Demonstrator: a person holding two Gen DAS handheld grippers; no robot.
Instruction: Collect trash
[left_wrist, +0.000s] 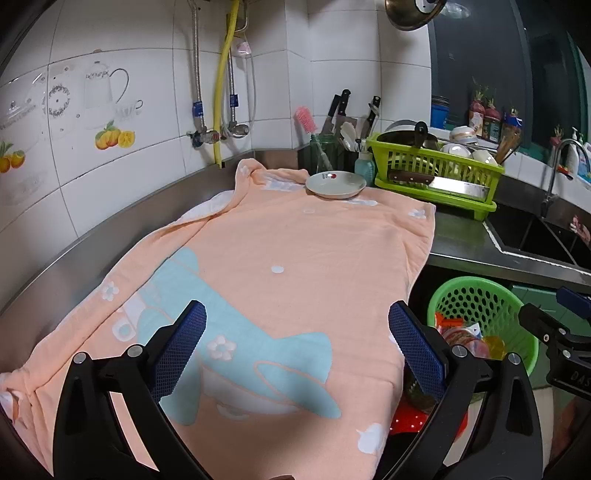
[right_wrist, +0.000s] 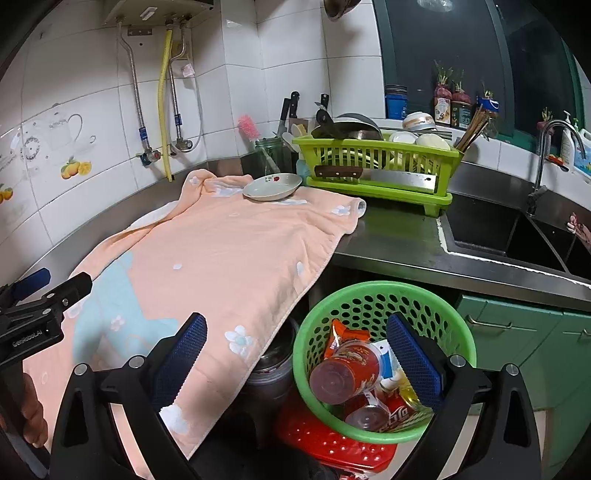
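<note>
Both grippers empty; basket (right_wrist: 384, 369) holds trash, maybe cans.

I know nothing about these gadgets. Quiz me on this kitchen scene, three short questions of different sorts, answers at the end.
1. True or false: the green basket below the counter edge already holds trash.
2. What rests on the far end of the peach towel? A) a cleaver B) a small plate C) a bottle
3. Fill in: both the left gripper and the right gripper are ____ and hold nothing.

Key
1. True: a red cup, wrappers and a red can lie inside it.
2. B, the small plate; the cleaver lies along the front of the green dish rack.
3. open
</note>
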